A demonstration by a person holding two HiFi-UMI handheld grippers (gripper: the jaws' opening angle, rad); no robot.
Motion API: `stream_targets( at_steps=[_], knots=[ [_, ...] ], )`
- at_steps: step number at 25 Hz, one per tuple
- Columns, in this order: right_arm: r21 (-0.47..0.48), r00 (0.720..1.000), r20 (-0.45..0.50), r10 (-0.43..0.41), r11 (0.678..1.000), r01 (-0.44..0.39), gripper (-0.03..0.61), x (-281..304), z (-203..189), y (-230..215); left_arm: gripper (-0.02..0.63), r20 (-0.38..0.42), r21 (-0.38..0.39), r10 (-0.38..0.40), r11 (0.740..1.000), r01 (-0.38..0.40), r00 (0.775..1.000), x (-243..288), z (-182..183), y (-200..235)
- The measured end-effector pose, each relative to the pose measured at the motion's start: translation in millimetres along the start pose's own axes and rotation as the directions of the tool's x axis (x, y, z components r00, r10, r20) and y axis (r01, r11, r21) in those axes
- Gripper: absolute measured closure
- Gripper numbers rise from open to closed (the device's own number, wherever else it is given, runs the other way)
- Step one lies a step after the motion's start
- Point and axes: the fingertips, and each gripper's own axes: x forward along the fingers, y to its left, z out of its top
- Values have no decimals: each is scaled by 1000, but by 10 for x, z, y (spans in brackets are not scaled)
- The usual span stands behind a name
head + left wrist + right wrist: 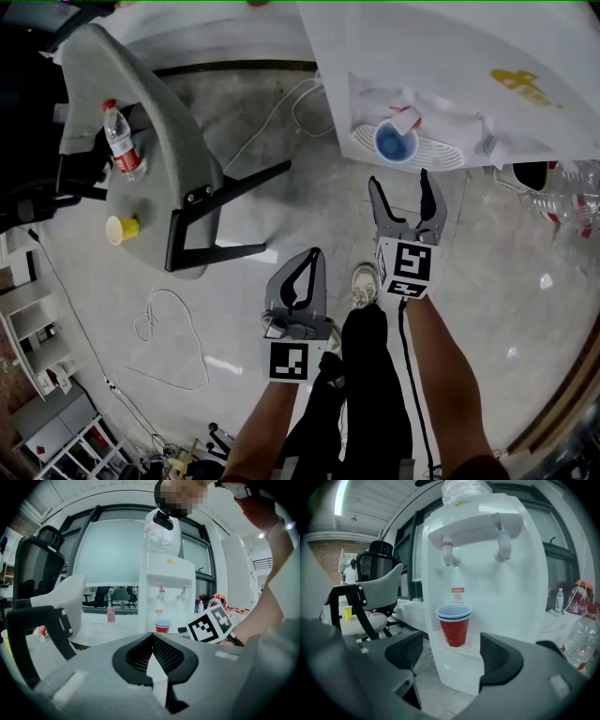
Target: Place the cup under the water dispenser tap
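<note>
Cup (453,625) upright on drip tray (474,645) of water dispenser (513,581), toward tray's left edge, below red tap (449,553). Placement looks done. Right gripper (400,183) released, jaws wide, empty, near cup, not touching. Left gripper (310,266) clenched, empty. Remaining: likely just pull-back.

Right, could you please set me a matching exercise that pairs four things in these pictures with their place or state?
Things:
1. red plastic cup
2. small yellow cup
3. left tool
4. right tool

Places or states:
A. jaws apart, nothing between them
B. on the grey chair seat
C. on the drip tray of the white water dispenser
D. jaws together

Pairs: 1-C, 2-B, 3-D, 4-A.
</note>
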Motion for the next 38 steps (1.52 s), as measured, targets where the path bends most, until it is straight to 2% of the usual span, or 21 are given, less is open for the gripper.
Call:
stream_targets(
  at_steps=[4,8,17,21,24,32,38],
  knots=[
    [4,999,-31,22,1000,-21,207,-498,-45,130,612,15,8,4,1000,-4,1000,-221,257,-6],
    [-7,999,-27,24,1000,-24,215,-975,159,210,612,55,26,4,1000,-5,998,-419,618,31],
    [-36,998,32,59,998,-58,233,-2359,1104,616,612,150,-3,1,1000,-1,989,-1297,1591,-47],
    [-19,995,82,54,998,-52,235,-2998,1660,749,611,174,29,-29,999,24,984,-1777,2004,-227],
    [-67,991,124,41,997,-33,239,-3437,2015,845,611,212,55,-47,998,37,976,-2159,2352,-303],
    [-156,956,292,-31,985,80,249,-4343,3095,922,612,302,126,-53,992,15,952,-2977,3115,-287],
    [-183,903,429,-15,978,103,250,-4881,3708,1100,612,405,143,-11,988,-51,914,-3502,3609,-149]
  ],
)
